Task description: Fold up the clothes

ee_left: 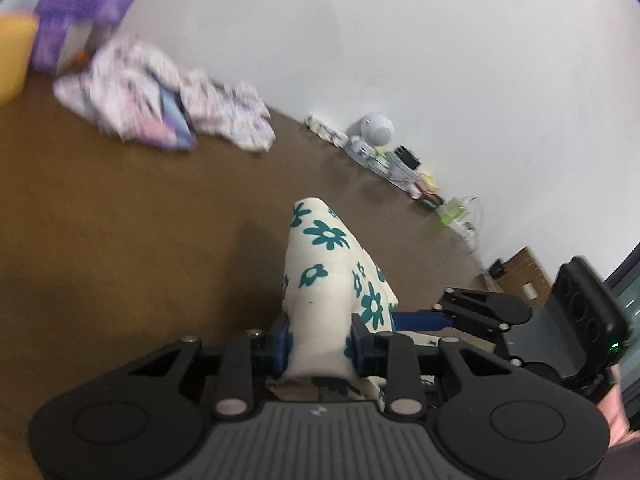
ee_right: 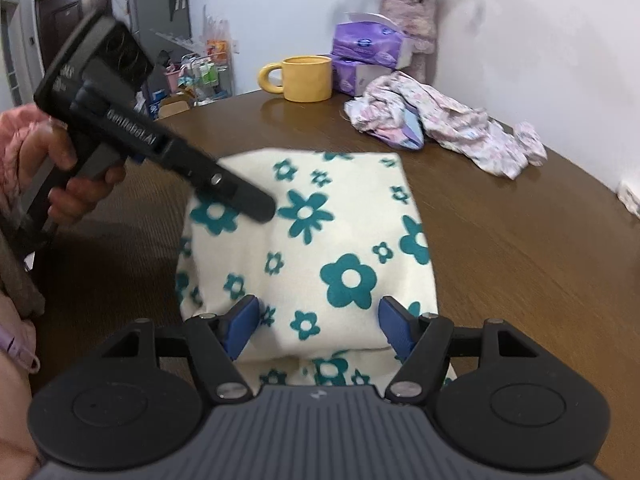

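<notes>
In the left wrist view, the left tongs (ee_left: 318, 346) are closed on a bunched fold of the cream cloth (ee_left: 326, 276) with teal flowers, which rises between the blue fingers (ee_left: 280, 344) and hides the brown bench (ee_left: 120, 220) straight ahead. Farther back on the bench lies a crumpled pink garment (ee_left: 168, 96), blurred, with purple tissue packs (ee_left: 80, 4) and a yellow mug (ee_left: 14, 56) beyond it. Small clutter (ee_left: 384, 148) lines the white wall. The right tongs (ee_left: 500, 312) cross in from the right, just beside the cloth.

In the right wrist view, the right tongs (ee_right: 318, 326) stand wide open, their blue fingers (ee_right: 242, 326) on either side of the near edge of the folded cloth (ee_right: 320, 248), gripping nothing. The cloth lies flat on the bench (ee_right: 520, 248). The left tongs (ee_right: 256, 204), held by a hand (ee_right: 68, 184), reach over the cloth's left part and cover some of it. Behind sit the yellow mug (ee_right: 306, 78), the tissue packs (ee_right: 368, 56), a vase (ee_right: 412, 20) and the pink garment (ee_right: 448, 124), all well apart from the cloth.
</notes>
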Tool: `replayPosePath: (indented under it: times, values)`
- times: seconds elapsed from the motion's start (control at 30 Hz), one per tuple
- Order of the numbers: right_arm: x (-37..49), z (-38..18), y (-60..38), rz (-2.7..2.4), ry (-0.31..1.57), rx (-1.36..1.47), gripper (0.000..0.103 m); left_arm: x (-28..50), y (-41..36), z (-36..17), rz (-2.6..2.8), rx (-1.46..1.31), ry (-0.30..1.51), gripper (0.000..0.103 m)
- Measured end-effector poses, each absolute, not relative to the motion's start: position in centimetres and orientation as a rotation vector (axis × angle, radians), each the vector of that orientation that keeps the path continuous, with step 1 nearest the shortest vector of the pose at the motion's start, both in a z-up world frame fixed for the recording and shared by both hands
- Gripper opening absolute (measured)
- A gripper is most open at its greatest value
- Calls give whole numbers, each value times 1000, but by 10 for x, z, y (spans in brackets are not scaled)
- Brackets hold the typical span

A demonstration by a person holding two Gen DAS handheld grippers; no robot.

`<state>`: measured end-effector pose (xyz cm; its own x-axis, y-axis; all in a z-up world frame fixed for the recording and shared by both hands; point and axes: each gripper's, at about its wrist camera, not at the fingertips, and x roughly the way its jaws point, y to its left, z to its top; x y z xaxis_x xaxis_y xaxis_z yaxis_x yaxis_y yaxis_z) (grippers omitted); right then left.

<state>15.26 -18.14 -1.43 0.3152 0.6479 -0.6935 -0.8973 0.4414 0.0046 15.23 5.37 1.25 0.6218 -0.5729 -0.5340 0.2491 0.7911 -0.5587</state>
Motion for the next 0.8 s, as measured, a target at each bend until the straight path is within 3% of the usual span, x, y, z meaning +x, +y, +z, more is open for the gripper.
replayPosePath:
  times: [0.4,0.63,0.73,0.8]
  values:
    - [166,-20,-158,1060,701,-409,67,145,85,-25,-411,-782,689,65]
    - [169,-23,-163,1062,701,-367,67,142,80,-29,-332,-798,672,65]
    - [169,-23,-164,1061,700,-359,67,140,78,-31,-298,-804,664,57]
    - [169,-23,-164,1060,698,-359,67,140,77,-32,-287,-793,663,57]
